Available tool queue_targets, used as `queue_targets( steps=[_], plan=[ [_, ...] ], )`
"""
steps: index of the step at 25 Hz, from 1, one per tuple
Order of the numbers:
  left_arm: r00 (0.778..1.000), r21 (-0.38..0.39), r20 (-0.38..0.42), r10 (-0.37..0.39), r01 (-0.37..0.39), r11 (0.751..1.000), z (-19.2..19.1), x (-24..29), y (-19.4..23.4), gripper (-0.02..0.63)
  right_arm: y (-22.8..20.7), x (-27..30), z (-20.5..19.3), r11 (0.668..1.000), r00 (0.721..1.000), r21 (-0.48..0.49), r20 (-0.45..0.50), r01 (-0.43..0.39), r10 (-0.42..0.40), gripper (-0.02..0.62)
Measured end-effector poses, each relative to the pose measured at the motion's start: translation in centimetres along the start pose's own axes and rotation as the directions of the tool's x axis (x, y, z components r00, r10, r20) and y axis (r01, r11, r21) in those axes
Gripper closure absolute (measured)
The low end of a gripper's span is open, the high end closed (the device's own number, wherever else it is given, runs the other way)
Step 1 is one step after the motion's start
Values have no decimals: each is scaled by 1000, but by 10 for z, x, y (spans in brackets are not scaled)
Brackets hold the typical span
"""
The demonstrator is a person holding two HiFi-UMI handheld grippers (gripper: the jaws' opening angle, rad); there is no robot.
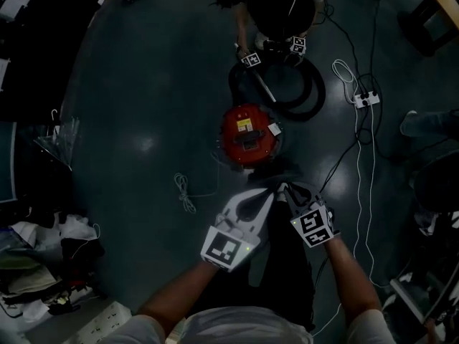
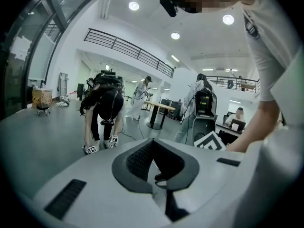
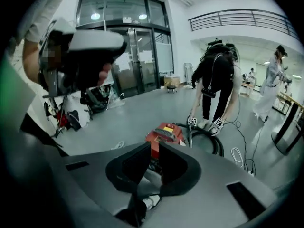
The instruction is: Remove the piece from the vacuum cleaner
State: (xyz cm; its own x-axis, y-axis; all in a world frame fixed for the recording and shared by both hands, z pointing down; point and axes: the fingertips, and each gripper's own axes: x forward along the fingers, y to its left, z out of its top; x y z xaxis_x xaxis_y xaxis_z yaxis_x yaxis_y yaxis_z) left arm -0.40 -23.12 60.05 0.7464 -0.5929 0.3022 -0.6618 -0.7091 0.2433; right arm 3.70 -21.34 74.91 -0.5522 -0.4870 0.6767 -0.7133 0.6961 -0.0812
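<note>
You are standing on a dark floor [image 1: 136, 99] and looking steeply down, with both forearms reaching forward at the bottom of the head view.

Your left claw [image 2: 153, 145] points out across the room. Its pads are pressed together and nothing is caught in them. Your right claw [image 3: 153, 148] tilts down towards the floor. Its pads stand a sliver apart, and the thin gap holds nothing; through it you can see only the red of the machine beyond. In the head view the two claw tips sit just beside each other.

The vacuum cleaner [image 1: 246, 133], a round red canister with a yellow label on top, stands on the floor just ahead of both claws and apart from them. Neither claw touches it. Its black hose [image 1: 313, 92] lies coiled on the floor on the far side of the canister, and a slim metal tube [image 1: 262, 84] runs from the coil up towards a second person [image 1: 276, 6].

That person is bent over the hose, with two marker-cube grippers [image 1: 251, 59] held low by the tube.

A white power strip [image 1: 366, 99] with trailing cables lies to the right of the hose. A loose white cord [image 1: 185, 192] lies on the floor left of your claws.
</note>
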Motion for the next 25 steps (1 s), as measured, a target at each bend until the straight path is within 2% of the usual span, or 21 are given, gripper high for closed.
queue_targets(
  steps=[3, 6, 9, 13, 16, 22, 25],
  plan=[
    [1000, -11, -20, 23, -24, 1000, -30, 21, 21, 600, -9, 59, -57, 990, 992, -119, -109, -77, 64, 522],
    [998, -11, -47, 28, -29, 1000, -53, 31, 33, 600, -12, 107, -109, 954, 967, -252, -230, -164, 105, 494],
    [997, -23, -77, 32, -34, 999, -77, 36, 40, 600, -17, 141, -146, 896, 942, -381, -320, -227, 103, 483],
    [994, -38, -104, 33, -37, 999, -100, 37, 48, 600, -14, 173, -188, 794, 905, -521, -418, -313, 83, 474],
    [993, -44, -115, 31, -36, 998, -109, 35, 51, 600, -14, 187, -208, 733, 889, -590, -456, -339, 44, 474],
    [991, -60, -129, 35, -43, 997, -120, 27, 55, 600, -19, 201, -222, 669, 884, -660, -467, -342, -9, 478],
    [990, -63, -136, 35, -44, 997, -123, 23, 56, 600, -17, 198, -223, 621, 881, -693, -474, -366, -10, 538]
  ],
)
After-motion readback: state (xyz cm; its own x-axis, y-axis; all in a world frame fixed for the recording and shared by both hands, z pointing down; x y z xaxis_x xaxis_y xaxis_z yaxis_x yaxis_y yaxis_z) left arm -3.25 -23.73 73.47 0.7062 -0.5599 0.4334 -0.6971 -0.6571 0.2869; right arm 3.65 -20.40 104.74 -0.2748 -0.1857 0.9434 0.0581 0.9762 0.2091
